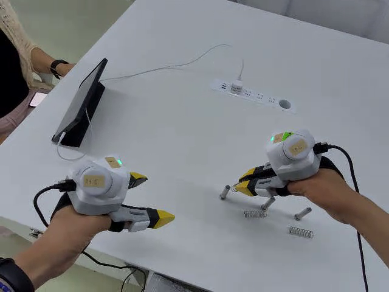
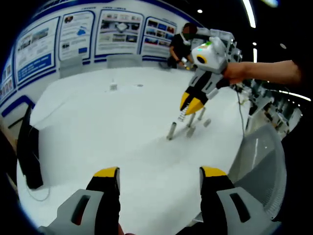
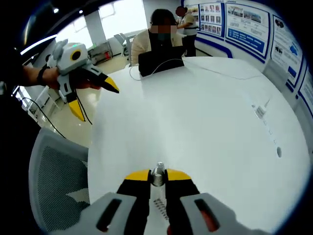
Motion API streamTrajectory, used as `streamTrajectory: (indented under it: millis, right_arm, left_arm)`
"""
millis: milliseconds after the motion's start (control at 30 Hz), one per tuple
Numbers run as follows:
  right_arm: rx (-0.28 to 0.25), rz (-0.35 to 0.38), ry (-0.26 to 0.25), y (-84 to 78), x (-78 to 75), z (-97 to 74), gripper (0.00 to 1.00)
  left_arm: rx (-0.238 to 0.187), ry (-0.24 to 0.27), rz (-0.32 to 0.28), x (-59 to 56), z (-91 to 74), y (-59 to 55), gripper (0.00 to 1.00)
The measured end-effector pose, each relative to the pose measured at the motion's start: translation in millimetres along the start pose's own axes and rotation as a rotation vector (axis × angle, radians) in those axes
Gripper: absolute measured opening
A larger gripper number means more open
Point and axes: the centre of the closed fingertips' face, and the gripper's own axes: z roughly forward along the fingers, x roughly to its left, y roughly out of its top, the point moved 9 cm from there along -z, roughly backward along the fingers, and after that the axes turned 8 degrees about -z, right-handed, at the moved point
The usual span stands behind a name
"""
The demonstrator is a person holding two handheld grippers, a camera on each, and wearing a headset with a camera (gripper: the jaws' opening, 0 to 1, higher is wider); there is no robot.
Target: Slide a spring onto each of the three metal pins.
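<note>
Three short metal pins lie on the white table: one (image 1: 225, 192) left of my right gripper (image 1: 245, 184), one (image 1: 267, 204) under it, one (image 1: 302, 213) to its right. My right gripper is shut on a small spring (image 3: 157, 175), which hangs from the yellow tips (image 2: 183, 115) just above the leftmost pin (image 2: 171, 131). Two more springs lie loose on the table, one (image 1: 255, 213) between the pins and one (image 1: 301, 232) nearer the front edge. My left gripper (image 1: 151, 198) is held open and holds nothing, well to the left of the pins.
A dark tablet on a stand (image 1: 79, 106) sits at the far left with a cable. A white power strip (image 1: 252, 94) lies at the back. A person's arm (image 1: 45, 61) rests at the table's left corner. A mesh chair (image 3: 58, 186) stands by the front edge.
</note>
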Motion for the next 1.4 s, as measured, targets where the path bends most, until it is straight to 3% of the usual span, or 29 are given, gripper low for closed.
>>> streamTrajectory:
  millis: [800,1400]
  right_arm:
    - [0.035,-0.035,0.03,6.4,-5.2,20.9,0.12]
    - [0.076,-0.089,0.024,8.0,-3.0,37.3,0.13]
  left_arm:
    - [-0.006,0.01,-0.017,4.3,-7.4,-1.7,0.66]
    - [-0.005,0.019,-0.016,7.6,-6.6,-1.4,0.65]
